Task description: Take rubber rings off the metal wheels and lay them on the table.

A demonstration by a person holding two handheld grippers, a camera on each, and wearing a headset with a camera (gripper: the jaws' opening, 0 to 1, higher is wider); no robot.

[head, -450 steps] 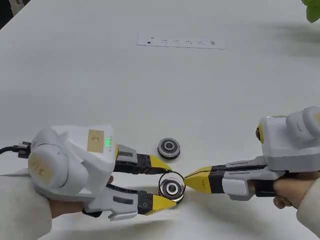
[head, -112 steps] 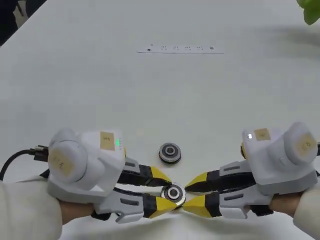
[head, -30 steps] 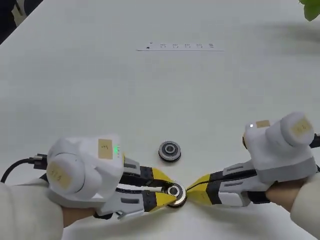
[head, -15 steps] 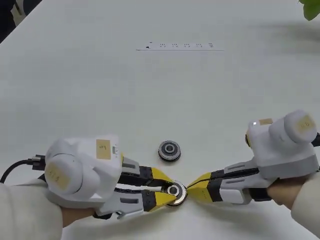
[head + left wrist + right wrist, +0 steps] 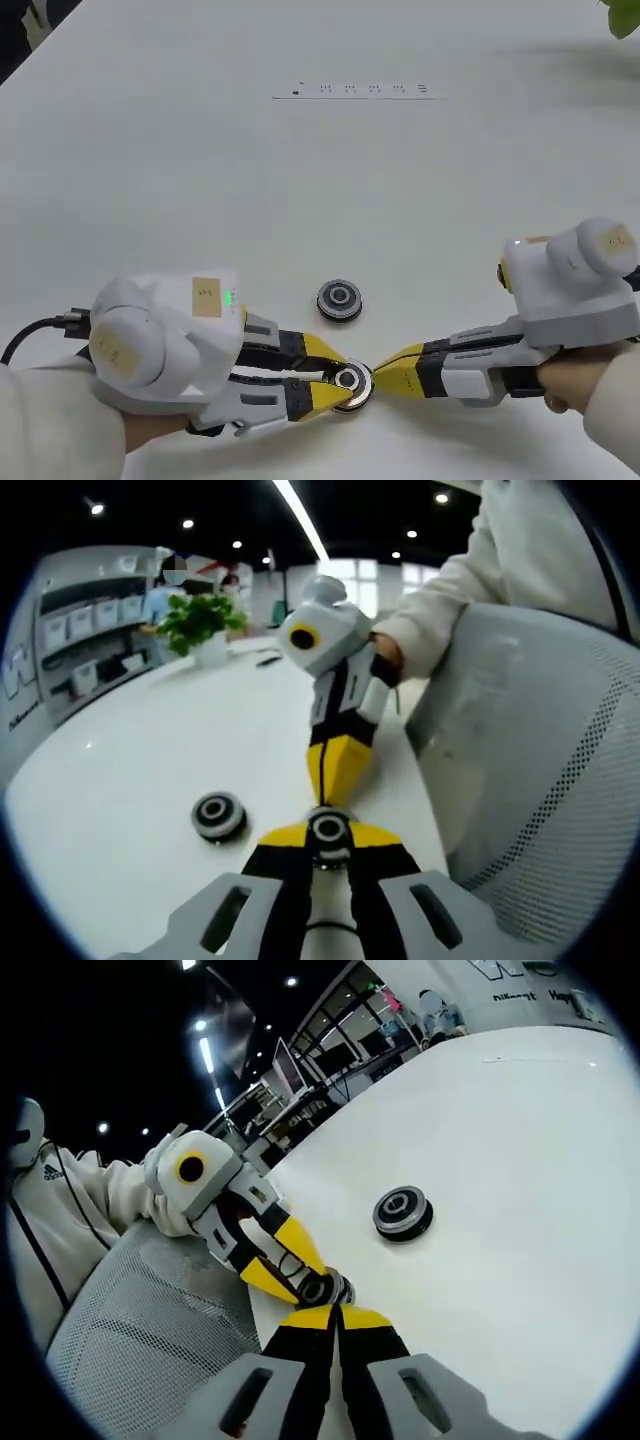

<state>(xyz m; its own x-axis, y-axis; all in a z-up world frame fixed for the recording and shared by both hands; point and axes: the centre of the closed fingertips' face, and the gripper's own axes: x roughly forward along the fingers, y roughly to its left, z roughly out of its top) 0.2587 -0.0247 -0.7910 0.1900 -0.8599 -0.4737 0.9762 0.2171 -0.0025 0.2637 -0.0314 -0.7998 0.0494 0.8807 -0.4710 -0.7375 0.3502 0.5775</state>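
Your left gripper (image 5: pixel 335 382) comes in from 9 o'clock. Its yellow jaws are closed down to a narrow gap, and they clamp the wheel (image 5: pixel 351 381) by its rim from either side. The wheel is low, at or just over the table (image 5: pixel 200 180). Its round face and shiny hub are turned up toward you, so its axle points roughly upward. Being round, it has no long side to speak of.

Your right gripper (image 5: pixel 385 377) reaches in from 3 o'clock with its jaws pressed together. Its tips are against the wheel's right edge, opposite the left gripper. Whether a bit of rubber is pinched between those tips is too small to make out.

A second wheel (image 5: pixel 339 300) lies flat on the table at 12 o'clock from the clamped one. It is near both grippers but touches neither, and its hub faces up. A dark rubber ring (image 5: pixel 404 1230) runs around its rim. Well beyond it, also at 12 o'clock, sits a white power strip (image 5: pixel 360 90).
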